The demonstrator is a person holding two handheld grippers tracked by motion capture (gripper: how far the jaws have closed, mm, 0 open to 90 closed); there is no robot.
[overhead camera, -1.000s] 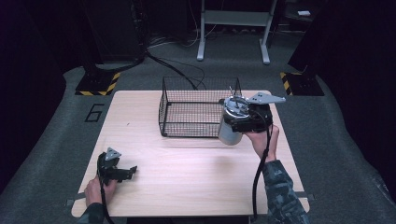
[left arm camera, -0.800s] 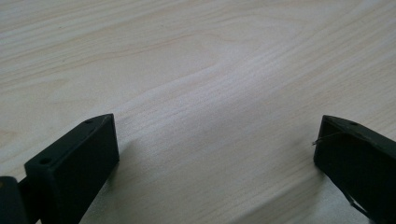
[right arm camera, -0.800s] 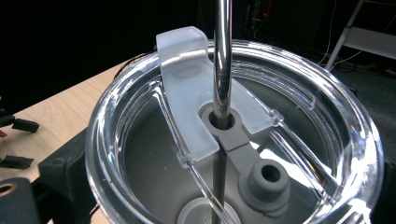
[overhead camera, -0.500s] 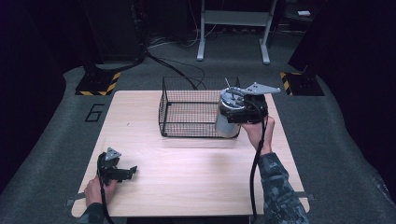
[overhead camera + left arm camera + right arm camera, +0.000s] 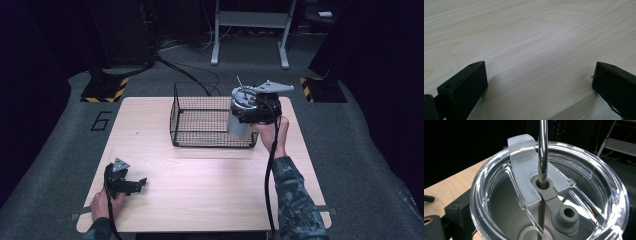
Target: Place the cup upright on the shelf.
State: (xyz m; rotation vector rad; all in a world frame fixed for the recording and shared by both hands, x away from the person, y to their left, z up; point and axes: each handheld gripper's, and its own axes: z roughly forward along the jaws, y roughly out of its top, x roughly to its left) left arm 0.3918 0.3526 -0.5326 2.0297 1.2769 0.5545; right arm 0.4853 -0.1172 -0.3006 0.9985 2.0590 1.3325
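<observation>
A steel tumbler (image 5: 239,125) with a clear lid (image 5: 549,195) and a metal straw (image 5: 542,150) hangs in the air at the right end of the black wire basket (image 5: 210,141). My right gripper (image 5: 252,111) is shut on the tumbler just under its lid. One black finger (image 5: 459,207) presses its left side, and the other is hidden behind the cup. My left gripper (image 5: 137,184) rests at the table's near left corner. It is open, with bare wood (image 5: 536,37) between its jaws.
The basket stands at the back middle of the light wooden table (image 5: 200,190) and holds nothing that I can see. Beyond the table are dark floor mats, cables and a metal stand (image 5: 250,30).
The right gripper has carried the tumbler away from the person and slightly left, from beside the basket's front right corner to over its right end. The left gripper has stayed put.
</observation>
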